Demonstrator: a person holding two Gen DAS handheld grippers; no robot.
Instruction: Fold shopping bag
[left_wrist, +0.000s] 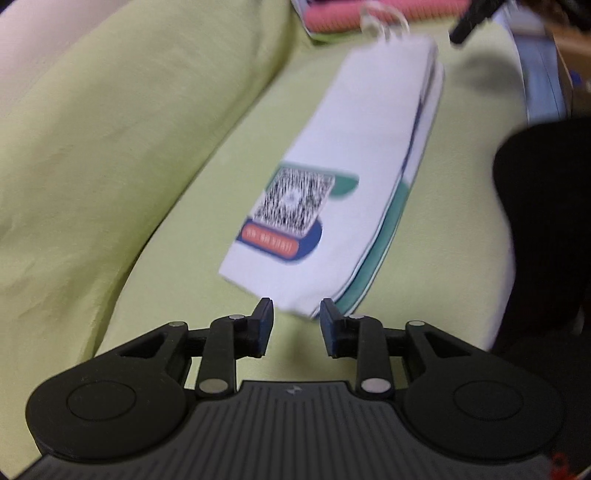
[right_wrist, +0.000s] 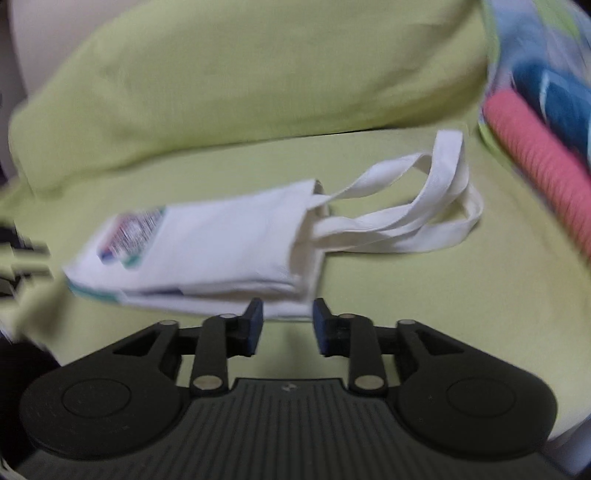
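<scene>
A white cloth shopping bag (left_wrist: 354, 155) lies folded into a long narrow strip on a light green cushion (left_wrist: 454, 206). It bears a QR code print with teal, blue and orange shapes. My left gripper (left_wrist: 296, 314) stands open just short of the bag's printed bottom end, holding nothing. In the right wrist view the bag (right_wrist: 218, 240) lies sideways with its white handles (right_wrist: 424, 206) trailing to the right. My right gripper (right_wrist: 287, 312) hangs open by the bag's near edge close to the handle end, holding nothing.
A green back cushion (left_wrist: 110, 122) rises along the far side of the seat. A pink ribbed roll (right_wrist: 543, 151) and blue-patterned cloth (right_wrist: 554, 85) lie at the handle end. A dark shape (left_wrist: 543, 229) fills the right edge of the left wrist view.
</scene>
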